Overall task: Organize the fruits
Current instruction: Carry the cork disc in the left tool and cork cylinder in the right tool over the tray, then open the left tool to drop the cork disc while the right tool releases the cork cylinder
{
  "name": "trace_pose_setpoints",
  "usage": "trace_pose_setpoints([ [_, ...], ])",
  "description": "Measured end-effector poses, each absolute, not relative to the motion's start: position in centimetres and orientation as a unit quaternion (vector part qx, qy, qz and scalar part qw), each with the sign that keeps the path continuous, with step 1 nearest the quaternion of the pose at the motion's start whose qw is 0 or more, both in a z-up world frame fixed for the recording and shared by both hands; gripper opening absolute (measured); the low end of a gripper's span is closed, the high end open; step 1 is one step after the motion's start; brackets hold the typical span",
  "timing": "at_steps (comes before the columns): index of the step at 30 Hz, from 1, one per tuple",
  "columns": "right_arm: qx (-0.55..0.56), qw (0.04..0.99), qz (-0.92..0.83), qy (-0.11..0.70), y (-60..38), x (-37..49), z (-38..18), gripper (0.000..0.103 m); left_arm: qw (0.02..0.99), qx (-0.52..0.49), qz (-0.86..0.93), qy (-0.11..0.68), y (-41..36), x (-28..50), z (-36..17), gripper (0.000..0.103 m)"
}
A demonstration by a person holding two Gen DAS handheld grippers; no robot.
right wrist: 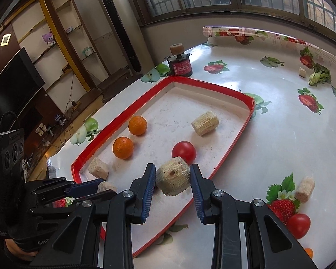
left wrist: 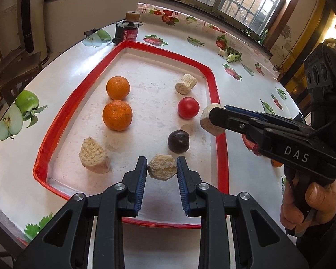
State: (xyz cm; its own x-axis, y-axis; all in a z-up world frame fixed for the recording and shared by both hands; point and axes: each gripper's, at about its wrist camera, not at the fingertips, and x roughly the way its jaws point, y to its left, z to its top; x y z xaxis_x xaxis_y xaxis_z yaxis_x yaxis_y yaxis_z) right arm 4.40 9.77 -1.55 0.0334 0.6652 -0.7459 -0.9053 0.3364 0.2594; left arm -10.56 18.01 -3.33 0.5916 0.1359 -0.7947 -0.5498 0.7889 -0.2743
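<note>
A red-rimmed white tray [left wrist: 220, 157] [right wrist: 230, 89] lies on the table. In it are two oranges [left wrist: 117, 115] [right wrist: 123, 147], a red tomato [left wrist: 188, 107] [right wrist: 184, 152], a dark plum [left wrist: 178, 141] and several beige corn-cob chunks [left wrist: 186, 83] [right wrist: 205, 123]. My left gripper [left wrist: 162, 168] is shut on a beige chunk [left wrist: 162, 167] just above the tray's near end. My right gripper [right wrist: 173, 177] is shut on another beige chunk [right wrist: 173, 177] [left wrist: 207, 120], held above the tray's right rim beside the tomato.
On the fruit-print tablecloth outside the tray lie another tomato [right wrist: 299, 223], a beige chunk [right wrist: 304, 189], a small orange [right wrist: 309, 252], and greens [right wrist: 320, 76] with a small chunk [right wrist: 302, 71]. A red can with a beige chunk on top [right wrist: 180, 63] [left wrist: 127, 32] stands behind the tray.
</note>
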Motion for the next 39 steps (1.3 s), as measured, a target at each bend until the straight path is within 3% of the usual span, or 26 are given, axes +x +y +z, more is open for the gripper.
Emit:
trace_pose_setpoints([
  [22, -0.161, 0.701, 0.553, 0.422, 11.3, 4.5, -3.9, 0.037, 0.835, -0.265, 0.219, 0.429, 19.4, -10.3, -5.0, 0.025],
  [25, -0.157, 0.702, 0.553, 0.42, 10.9, 4.5, -3.5, 0.041, 0.835, -0.265, 0.226, 0.426, 19.2, -10.5, -4.7, 0.032],
  [27, -0.154, 0.703, 0.554, 0.418, 10.5, 4.3, -3.1, 0.046, 0.836, -0.265, 0.231, 0.42, 19.0, -10.8, -4.2, 0.046],
  [39, -0.14, 0.713, 0.556, 0.404, 7.1, 3.5, -1.0, 0.048, 0.84, -0.256, 0.244, 0.411, 18.0, -11.3, -2.5, 0.046],
])
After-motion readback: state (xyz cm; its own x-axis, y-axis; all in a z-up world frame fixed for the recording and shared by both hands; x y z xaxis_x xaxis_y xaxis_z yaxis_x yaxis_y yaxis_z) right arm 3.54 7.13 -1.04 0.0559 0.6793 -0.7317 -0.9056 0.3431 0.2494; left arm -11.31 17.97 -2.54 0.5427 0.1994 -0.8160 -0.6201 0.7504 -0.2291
